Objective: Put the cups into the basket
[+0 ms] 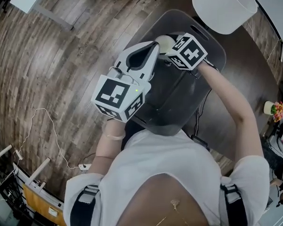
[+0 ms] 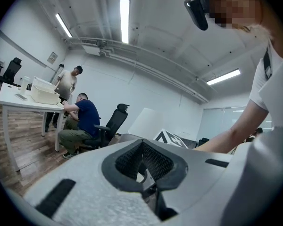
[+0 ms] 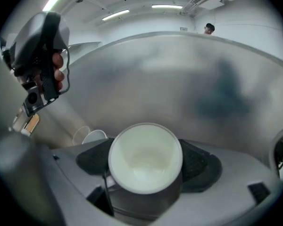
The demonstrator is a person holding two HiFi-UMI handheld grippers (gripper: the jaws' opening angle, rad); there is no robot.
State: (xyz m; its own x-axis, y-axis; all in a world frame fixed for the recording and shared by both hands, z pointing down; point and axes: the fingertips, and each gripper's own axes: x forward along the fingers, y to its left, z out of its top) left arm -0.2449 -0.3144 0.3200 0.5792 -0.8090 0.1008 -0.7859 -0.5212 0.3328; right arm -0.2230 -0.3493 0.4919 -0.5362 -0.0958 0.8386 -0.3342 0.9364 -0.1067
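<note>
Wood floor [image 1: 61, 55], grey basket [image 1: 179, 109], white cup [image 1: 164, 42] between right tongs [image 3: 146, 166]

Cup [image 1: 165, 42] mostly hidden in head view

Dark wood-plank floor [image 1: 61, 55], crossed by a thin white cable [image 1: 47, 121]. Overhead, lit strip lights [image 2: 124, 14] on a white ceiling [image 2: 170, 36]. White walls [image 2: 146, 91]. At the left, a white desk [image 2: 19, 105], with a seated person [image 2: 80, 121] and a standing person [image 2: 68, 81] beside it. Near them, a black office chair [image 2: 114, 121].
</note>
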